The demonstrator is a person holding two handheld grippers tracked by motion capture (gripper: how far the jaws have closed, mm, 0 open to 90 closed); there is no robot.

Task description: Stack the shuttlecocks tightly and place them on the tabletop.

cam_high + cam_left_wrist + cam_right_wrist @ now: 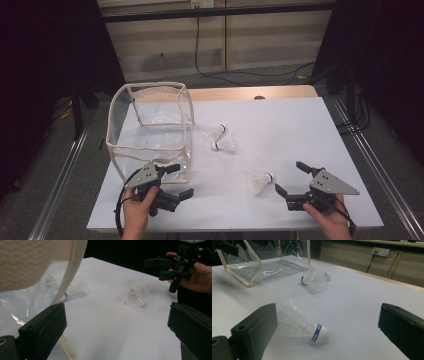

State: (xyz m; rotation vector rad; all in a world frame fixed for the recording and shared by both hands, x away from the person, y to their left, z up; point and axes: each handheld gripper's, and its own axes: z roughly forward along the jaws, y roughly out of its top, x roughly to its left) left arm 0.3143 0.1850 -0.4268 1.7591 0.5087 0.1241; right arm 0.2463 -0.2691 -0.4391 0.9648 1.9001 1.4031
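A clear cube-shaped bag with cream trim stands open-topped at the table's left. Two white shuttlecocks lie together just right of it, and a third shuttlecock lies nearer the front. My left gripper is open at the bag's front corner, holding nothing. My right gripper is open just right of the third shuttlecock. In the right gripper view that shuttlecock lies on its side by the left jaw, cork toward the right, untouched. In the left gripper view the bag's trim is close, the lone shuttlecock beyond.
The white tabletop ends in a wooden strip at the back. Metal rails run along both sides of the table. Cables lie on the floor behind it. A wall socket sits on the far wall.
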